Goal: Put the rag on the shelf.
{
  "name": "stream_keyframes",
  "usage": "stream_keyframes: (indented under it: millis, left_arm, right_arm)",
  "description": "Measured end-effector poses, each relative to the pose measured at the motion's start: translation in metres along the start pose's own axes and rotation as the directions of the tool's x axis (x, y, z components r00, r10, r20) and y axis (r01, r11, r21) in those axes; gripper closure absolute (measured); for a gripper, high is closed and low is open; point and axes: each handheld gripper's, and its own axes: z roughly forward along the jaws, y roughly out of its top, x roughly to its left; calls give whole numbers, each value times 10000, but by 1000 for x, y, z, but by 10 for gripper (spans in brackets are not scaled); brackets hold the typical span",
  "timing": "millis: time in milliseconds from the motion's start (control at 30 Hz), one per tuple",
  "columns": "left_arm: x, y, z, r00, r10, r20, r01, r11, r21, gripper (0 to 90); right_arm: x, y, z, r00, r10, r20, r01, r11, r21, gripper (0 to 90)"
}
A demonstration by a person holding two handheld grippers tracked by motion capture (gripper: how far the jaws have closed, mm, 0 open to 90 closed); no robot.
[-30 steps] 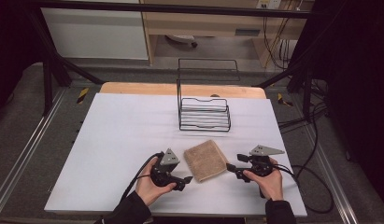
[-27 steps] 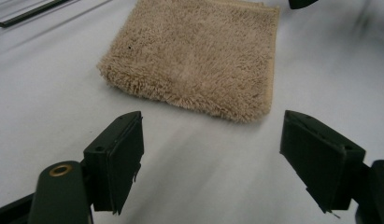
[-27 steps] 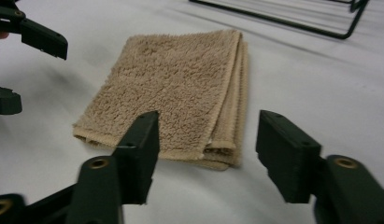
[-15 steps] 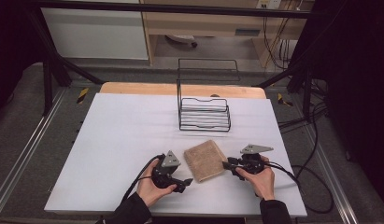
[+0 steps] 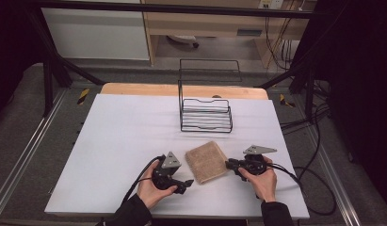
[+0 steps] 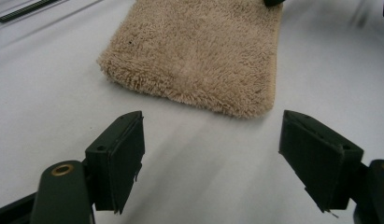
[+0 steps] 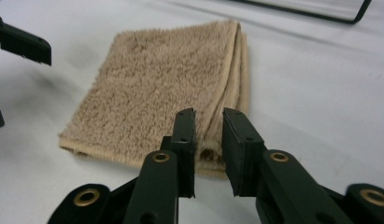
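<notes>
- Closing: the right gripper [image 7: 208, 140] has just been narrowing its jaws, which now pinch the near-right corner of the folded beige towel [image 5: 206, 161].
- The left gripper [image 6: 213, 158] stands wide, just left of the towel.
- The towel lies flat on the desk [image 5: 125, 141], near of the wire rack [image 5: 206, 115]; a lift looks ready.

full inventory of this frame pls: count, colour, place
Folded beige terry towel: 1, beige, flat on the table near the front edge, between the two grippers.
Black wire rack: 1, black, upright on the table behind the towel.
White table top: 1, white, with a bare wooden strip along its far edge.
Black cables: several, black, trailing off the table's right side.
Left gripper: 1, black, jaws open, short of the towel's near edge.
Right gripper: 1, black, jaws have just been closing, towel corner between them.
Hands: 2, left hand, right hand, one on each gripper.
</notes>
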Motion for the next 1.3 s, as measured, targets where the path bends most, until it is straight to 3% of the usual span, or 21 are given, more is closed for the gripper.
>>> stream_keyframes:
  millis: [100,233,333,467,700,833,1000,1133,1300]
  left_arm:
    - [0,0,0,10000,-22,4,22,10000,-9,224]
    - [0,0,0,10000,23,20,-24,10000,16,224]
    - [0,0,0,10000,18,16,-18,10000,10,224]
    - [0,0,0,10000,-12,2,12,10000,-6,224]
    - [0,0,-1,10000,-35,4,35,10000,-35,226]
    - [-1,0,0,10000,-48,62,48,10000,-65,228]
    - [-6,2,3,9999,-14,128,14,10000,-16,250]
    - [-14,8,6,9997,-54,225,55,10000,-54,315]
    - [-27,20,18,9998,-104,159,106,9999,-127,438]
  right_arm:
    - [0,1,-2,9997,-49,-250,46,9999,-155,738]
    - [1,-2,4,9997,-81,-229,89,9992,383,761]
    - [1,-3,5,9998,-13,-203,23,9989,478,804]
    - [1,-3,5,9999,-7,-144,14,9988,489,877]
    - [1,-1,1,9995,136,-275,-129,9995,277,899]
    - [-1,2,-2,9998,175,22,-174,9998,-80,900]
    - [-4,2,4,9984,-151,553,140,9997,201,898]
    - [-5,2,6,9969,-546,565,529,9981,306,852]
    - [-9,7,4,9969,-597,516,598,9982,-2,681]
